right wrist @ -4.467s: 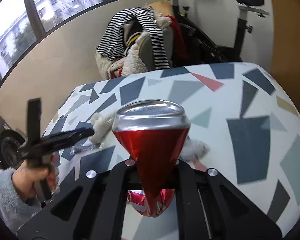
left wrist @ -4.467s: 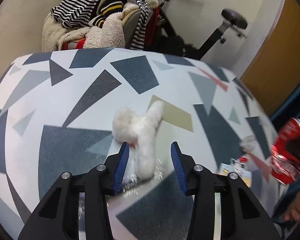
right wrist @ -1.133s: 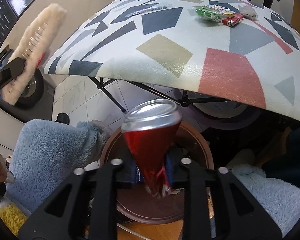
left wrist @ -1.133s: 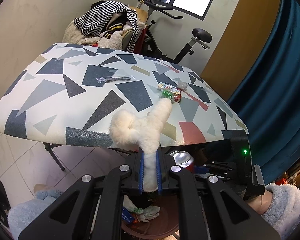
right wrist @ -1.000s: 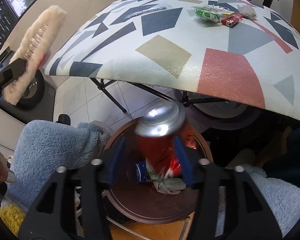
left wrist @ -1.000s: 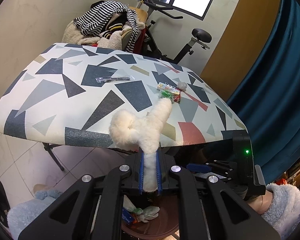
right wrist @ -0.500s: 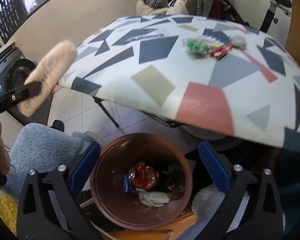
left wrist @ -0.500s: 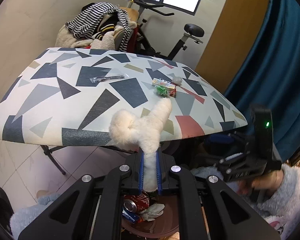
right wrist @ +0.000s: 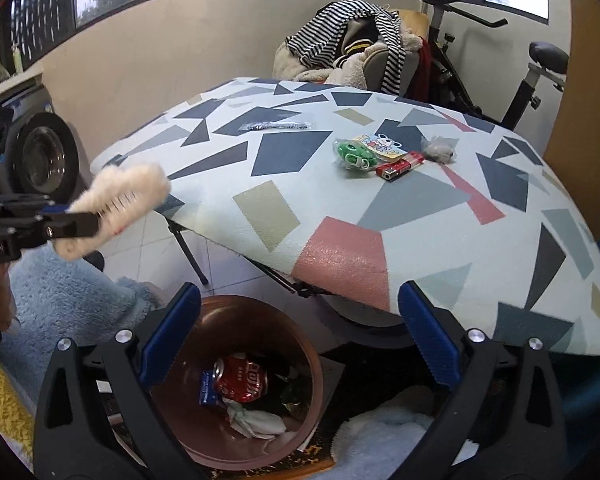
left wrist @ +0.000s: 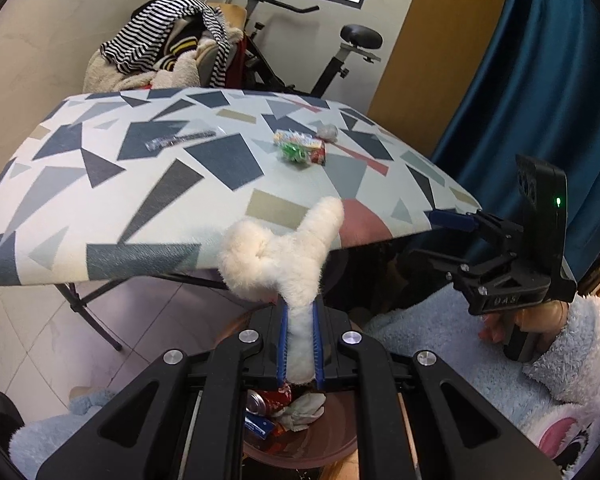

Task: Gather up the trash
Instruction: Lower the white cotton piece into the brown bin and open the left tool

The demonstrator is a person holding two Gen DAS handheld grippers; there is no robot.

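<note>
My left gripper is shut on a fluffy white scrap, held in the air above the brown bin; it also shows at the left of the right wrist view. My right gripper is open and empty above the bin. A crushed red can lies in the bin with crumpled paper. On the patterned table lie a green toy packet, a red lighter, a grey wad and a clear wrapper.
The bin stands on the floor under the table's near edge, between folding legs. A chair piled with striped clothes and an exercise bike stand behind the table. A blue curtain hangs at right.
My right gripper opened and dropped the red can into the bin, then rose toward the table. My left gripper keeps hold of the fluffy scrap over the bin.
</note>
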